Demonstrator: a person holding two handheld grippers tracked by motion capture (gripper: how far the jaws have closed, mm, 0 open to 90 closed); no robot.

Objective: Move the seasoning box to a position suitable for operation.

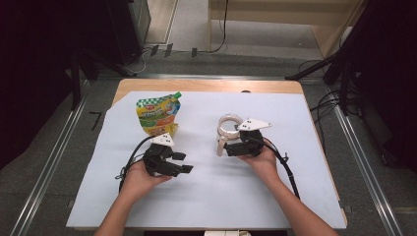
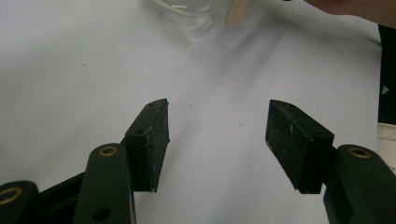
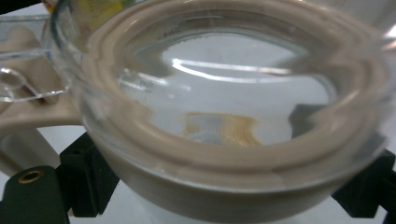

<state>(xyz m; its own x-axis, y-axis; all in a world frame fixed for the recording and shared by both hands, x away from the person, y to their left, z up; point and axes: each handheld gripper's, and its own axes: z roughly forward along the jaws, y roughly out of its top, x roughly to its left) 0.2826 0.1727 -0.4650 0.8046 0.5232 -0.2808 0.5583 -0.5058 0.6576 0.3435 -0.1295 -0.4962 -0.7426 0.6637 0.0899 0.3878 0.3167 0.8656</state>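
While the right gripper (image 1: 235, 146) clamps the clear jar (image 3: 233, 116) by its beige rim, holding it steady at the sheet's (image 1: 206, 196) centre, the left gripper (image 1: 184, 162) waits at its eight o'clock, jaws apart and empty, likely ready to help. A pouch (image 1: 158, 114) lies at ten o'clock.

A wooden desk (image 1: 206, 85) under a pale sheet (image 1: 275, 191) stands on grey carpet (image 1: 54, 162). Metal floor rails (image 1: 361, 157) run along its left and right. At the far side: black cables (image 1: 162, 50), light wooden furniture (image 1: 295, 14), and dark equipment in both corners.
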